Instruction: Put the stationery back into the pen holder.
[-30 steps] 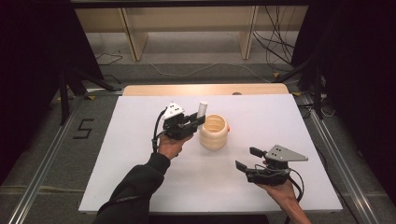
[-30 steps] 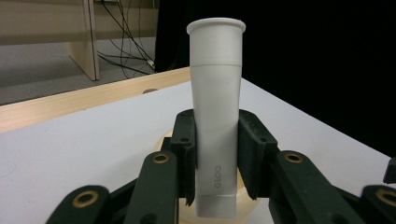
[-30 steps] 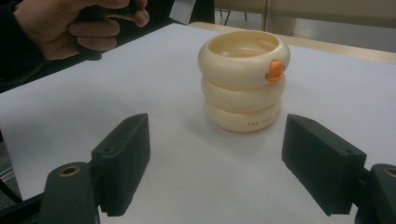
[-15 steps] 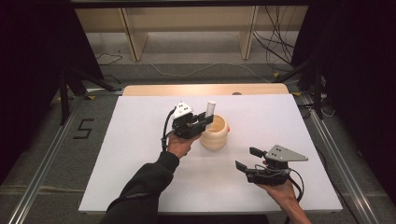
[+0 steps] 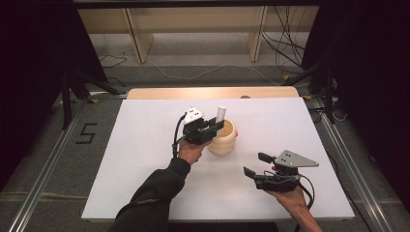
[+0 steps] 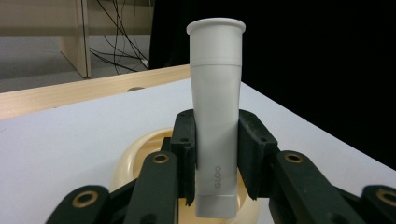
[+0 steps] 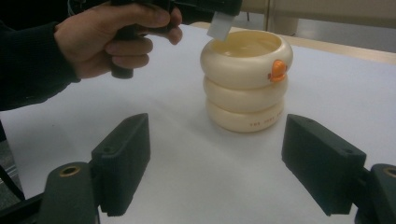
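Left gripper (image 5: 218, 126), clamped on upright white plastic tube (image 5: 221, 115): shifted right from beside the cream ribbed ring-stacked cup (image 5: 223, 143) to directly above its opening, tube's lower end now slightly lower.

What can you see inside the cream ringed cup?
The white tube's lower end hangs over the cream ringed cup's mouth, clamped in the left gripper. The cup's bottom is hidden by tube and jaws.

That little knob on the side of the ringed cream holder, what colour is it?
Orange. The small knob sits on the top ring of the cream ringed holder, clearest in the right gripper view.
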The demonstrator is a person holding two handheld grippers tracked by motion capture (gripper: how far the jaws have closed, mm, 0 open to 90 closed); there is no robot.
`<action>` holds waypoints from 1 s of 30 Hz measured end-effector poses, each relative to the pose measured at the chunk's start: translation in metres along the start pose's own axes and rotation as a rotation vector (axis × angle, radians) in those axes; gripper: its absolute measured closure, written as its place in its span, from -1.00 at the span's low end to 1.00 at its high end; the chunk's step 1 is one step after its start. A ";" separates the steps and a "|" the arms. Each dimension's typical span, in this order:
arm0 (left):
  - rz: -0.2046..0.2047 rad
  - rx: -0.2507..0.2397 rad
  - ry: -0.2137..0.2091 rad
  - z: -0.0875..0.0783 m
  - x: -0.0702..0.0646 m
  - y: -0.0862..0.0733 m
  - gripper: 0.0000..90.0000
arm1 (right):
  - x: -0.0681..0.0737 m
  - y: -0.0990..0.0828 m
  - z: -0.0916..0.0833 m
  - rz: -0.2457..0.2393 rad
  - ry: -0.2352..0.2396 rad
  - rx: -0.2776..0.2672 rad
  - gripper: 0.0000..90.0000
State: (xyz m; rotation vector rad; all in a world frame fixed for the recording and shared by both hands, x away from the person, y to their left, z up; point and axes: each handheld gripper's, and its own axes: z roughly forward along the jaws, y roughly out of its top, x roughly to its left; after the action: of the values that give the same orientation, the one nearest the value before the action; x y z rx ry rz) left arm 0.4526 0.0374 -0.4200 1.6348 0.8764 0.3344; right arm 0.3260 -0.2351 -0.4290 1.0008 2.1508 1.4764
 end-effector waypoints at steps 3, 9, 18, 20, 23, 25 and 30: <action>-0.014 -0.003 0.001 0.002 0.001 -0.002 0.55 | 0.000 0.000 0.000 0.001 0.000 0.000 -0.46; -0.018 -0.002 0.011 0.005 0.002 -0.004 0.55 | 0.000 0.000 0.000 -0.002 0.002 0.001 -0.46; -0.019 0.005 0.015 0.008 0.002 -0.007 0.55 | 0.000 0.000 0.000 -0.002 0.005 0.000 -0.46; -0.017 0.011 0.016 0.009 0.002 -0.008 0.55 | 0.000 0.000 0.000 -0.001 0.005 -0.001 -0.46; -0.019 0.012 0.020 0.009 0.002 -0.009 0.55 | 0.000 0.000 0.000 -0.002 0.005 -0.001 -0.46; -0.019 0.017 0.023 0.010 0.003 -0.010 0.55 | 0.000 0.000 0.000 -0.003 0.005 -0.001 -0.46; -0.018 0.026 0.029 0.011 0.004 -0.011 0.55 | 0.000 0.000 0.000 -0.002 0.006 -0.001 -0.46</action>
State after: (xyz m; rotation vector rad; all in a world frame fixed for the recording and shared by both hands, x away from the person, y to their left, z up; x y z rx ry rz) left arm 0.4581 0.0324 -0.4343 1.6489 0.9196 0.3361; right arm 0.3261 -0.2347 -0.4292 0.9945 2.1543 1.4818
